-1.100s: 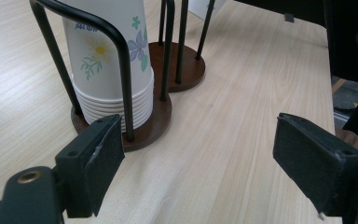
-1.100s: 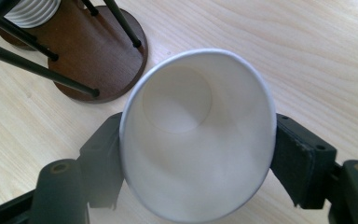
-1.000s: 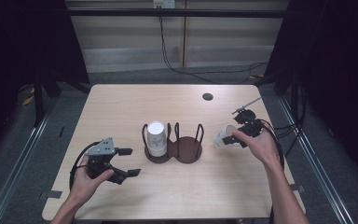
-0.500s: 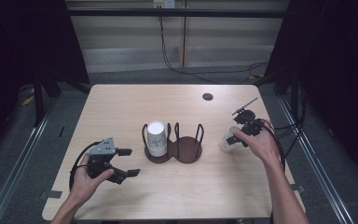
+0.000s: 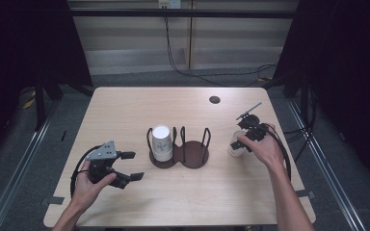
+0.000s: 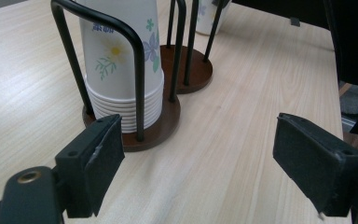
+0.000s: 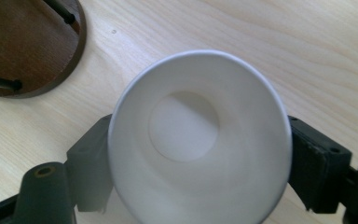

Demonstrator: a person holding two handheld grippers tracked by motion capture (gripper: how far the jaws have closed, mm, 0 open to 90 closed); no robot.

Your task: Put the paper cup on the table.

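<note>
Paper cup (image 7: 198, 140) is standing on the surface (image 5: 125, 110), mouth up, just to the right of the wooden cup holder (image 5: 179, 153) and apart from it. Your right hand-held gripper (image 5: 238, 143) is around this cup; in the right gripper view its two black jaws stand at both sides of the cup wall. These jaws have just been opening, and the cup is between them. From the pictures I judge that they are now loose on it or only touching, not pressing.

What could go wrong from here: if you pull the right hand away while one pad (image 7: 314, 163) is touching the wall, the light cup can tip over or slide on the surface. If you close again too strongly, the thin wall can be crushed, because paper gives way easily. The cup also stands near the holder's empty ring, so a sideways push could knock it against the black wire posts.

Your left hand-held gripper (image 5: 125, 166) rests low at the left of the holder, with its jaws wide apart and nothing between them. It points toward the stack of flowered cups (image 6: 121, 70) in the holder's left ring and does not touch it.
</note>
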